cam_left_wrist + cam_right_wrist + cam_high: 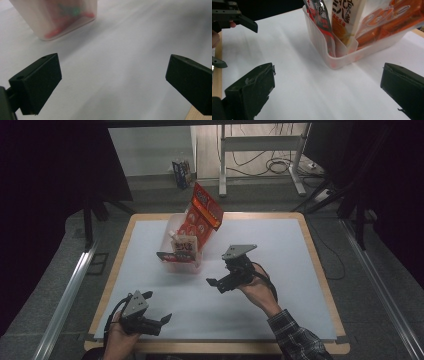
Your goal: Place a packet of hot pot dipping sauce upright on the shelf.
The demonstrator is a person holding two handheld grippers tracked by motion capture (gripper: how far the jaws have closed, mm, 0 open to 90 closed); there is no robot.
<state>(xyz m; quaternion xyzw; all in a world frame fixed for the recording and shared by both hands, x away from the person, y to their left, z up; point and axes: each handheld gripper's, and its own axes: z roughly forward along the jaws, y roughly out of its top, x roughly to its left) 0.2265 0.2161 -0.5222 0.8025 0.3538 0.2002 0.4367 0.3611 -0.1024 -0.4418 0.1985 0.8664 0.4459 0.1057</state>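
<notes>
My right gripper [215, 284] hovers with jaws apart, empty, just right of the clear bin [170, 227] holding snack packets [202, 215]. My left gripper [162, 320] sits near me, jaws spread, over the white mat [280, 270].

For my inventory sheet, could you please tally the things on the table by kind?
Snack packets standing in the bin: 3 (orange, cream, dark red-black)
Translucent plastic bin: 1
Hand-held grippers: 2 (left, right)
Total: 6
</notes>
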